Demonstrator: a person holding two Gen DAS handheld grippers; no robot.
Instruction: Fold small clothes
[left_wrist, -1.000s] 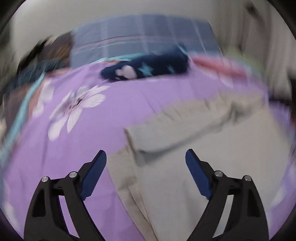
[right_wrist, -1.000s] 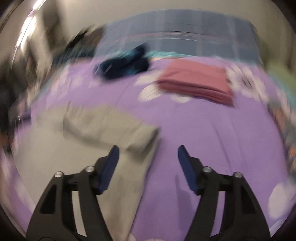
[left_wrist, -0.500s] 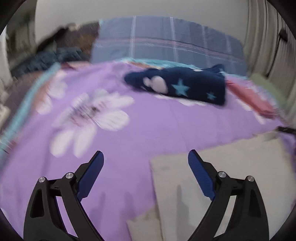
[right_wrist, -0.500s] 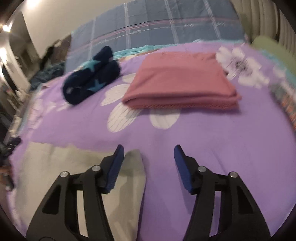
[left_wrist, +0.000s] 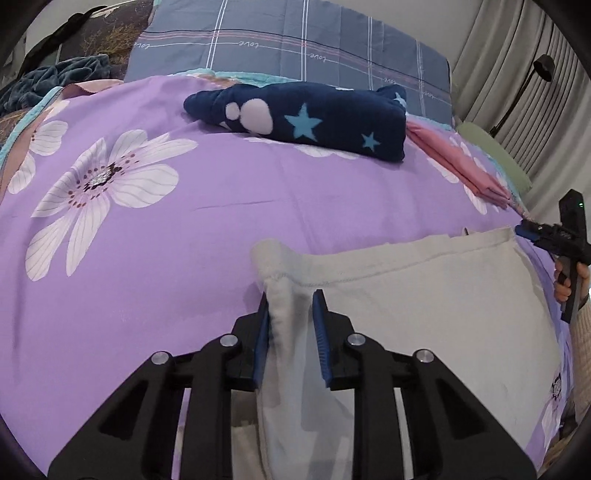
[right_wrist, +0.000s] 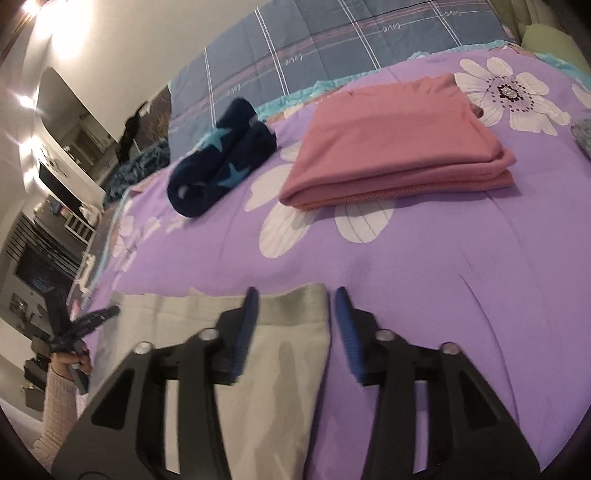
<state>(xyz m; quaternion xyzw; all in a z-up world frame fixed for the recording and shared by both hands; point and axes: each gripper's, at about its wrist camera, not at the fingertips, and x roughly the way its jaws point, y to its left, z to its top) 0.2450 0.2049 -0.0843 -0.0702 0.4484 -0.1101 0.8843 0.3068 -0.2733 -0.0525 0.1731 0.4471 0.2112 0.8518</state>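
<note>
Bedspread (left_wrist: 229, 206) purple, floral | left gripper (left_wrist: 291, 306) closing on grey garment (left_wrist: 424, 295) | right gripper (right_wrist: 295, 299) open

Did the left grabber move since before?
Yes. The left gripper slid right across the purple bedsheet onto the beige garment; its jaws are closing on a corner.

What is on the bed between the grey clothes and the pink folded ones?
Nothing but bare purple flowered sheet lies between the grey garment and the pink folded stack, seen from the right wrist.

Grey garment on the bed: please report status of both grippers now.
Left gripper closing, grey garment corner bunched between its jaws. Right gripper open astride the other corner. Pink stack and navy star bundle lie well clear.
</note>
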